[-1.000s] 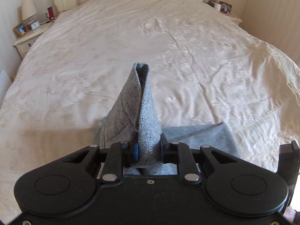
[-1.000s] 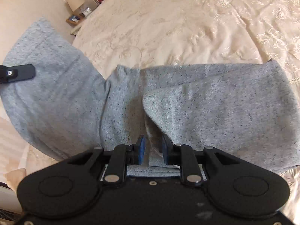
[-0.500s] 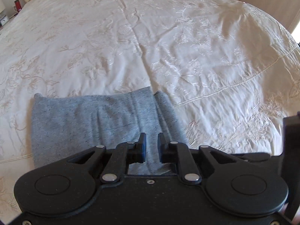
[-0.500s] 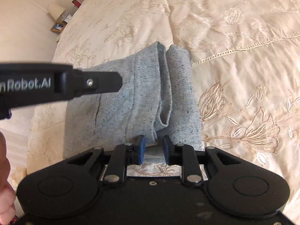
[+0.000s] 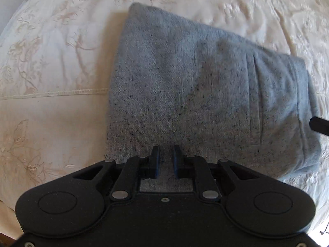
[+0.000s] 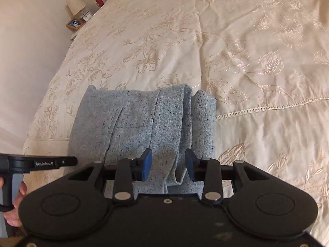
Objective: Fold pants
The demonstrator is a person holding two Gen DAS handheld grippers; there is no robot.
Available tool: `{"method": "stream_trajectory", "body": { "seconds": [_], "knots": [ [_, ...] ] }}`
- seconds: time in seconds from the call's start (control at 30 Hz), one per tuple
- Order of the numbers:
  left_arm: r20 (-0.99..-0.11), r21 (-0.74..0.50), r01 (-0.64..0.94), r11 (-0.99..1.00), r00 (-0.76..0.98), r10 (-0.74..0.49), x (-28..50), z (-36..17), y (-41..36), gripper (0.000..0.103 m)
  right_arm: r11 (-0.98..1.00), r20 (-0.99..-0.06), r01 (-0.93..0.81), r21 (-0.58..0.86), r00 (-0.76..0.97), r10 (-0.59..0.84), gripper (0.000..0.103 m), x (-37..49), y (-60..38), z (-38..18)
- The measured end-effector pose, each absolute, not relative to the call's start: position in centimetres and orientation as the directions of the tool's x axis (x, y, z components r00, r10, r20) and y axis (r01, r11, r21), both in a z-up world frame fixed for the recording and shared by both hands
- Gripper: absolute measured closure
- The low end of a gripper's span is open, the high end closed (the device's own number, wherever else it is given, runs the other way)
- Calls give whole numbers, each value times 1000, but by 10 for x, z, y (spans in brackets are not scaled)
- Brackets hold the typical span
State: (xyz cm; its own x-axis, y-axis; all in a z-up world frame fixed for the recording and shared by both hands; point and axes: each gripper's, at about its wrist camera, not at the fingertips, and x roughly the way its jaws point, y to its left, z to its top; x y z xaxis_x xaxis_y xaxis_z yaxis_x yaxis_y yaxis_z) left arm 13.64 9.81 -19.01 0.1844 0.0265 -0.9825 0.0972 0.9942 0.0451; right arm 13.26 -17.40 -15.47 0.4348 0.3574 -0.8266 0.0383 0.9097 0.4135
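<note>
Pants [image 5: 195,94] now lying folded flat on the bed [image 6: 257,51], no longer lifted; left gripper [image 5: 165,160] sitting narrow and empty, right gripper [image 6: 168,164] opening wide, fold likely finishing.

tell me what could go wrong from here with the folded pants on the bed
1. The right tongs stand open astride the loose stacked edges of the grey pants; pulling away carelessly could snag a layer and undo the fold.
2. The left tongs sit low over the cloth with a narrow gap; dragging could wrinkle the top layer.
3. The pants lie near the bedspread edge, so a nudge might slide them off.
</note>
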Motion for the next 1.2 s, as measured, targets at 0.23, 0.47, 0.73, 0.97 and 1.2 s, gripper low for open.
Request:
{"method": "stream_trajectory", "body": {
  "seconds": [0.23, 0.47, 0.73, 0.97, 1.2],
  "knots": [
    [-986, 69, 136, 988, 157, 47, 151, -196, 82, 86, 903, -883, 178, 391, 349, 313, 62, 152, -172, -185],
    [-992, -2, 109, 994, 125, -15, 157, -198, 93, 86, 859, -857, 231, 458, 373, 356, 58, 151, -167, -198],
    [-988, -60, 107, 992, 139, -74, 157, -187, 119, 85, 833, -854, 267, 484, 354, 382, 61, 160, -152, -204],
    [-964, -37, 101, 994, 260, -62, 136, -144, 160, 84, 902, -857, 171, 396, 423, 295, 93, 157, -126, -155],
    [-956, 6, 117, 993, 293, -29, 127, -133, 176, 84, 955, -842, 85, 284, 499, 206, 94, 142, -119, -106]
  ]
}}
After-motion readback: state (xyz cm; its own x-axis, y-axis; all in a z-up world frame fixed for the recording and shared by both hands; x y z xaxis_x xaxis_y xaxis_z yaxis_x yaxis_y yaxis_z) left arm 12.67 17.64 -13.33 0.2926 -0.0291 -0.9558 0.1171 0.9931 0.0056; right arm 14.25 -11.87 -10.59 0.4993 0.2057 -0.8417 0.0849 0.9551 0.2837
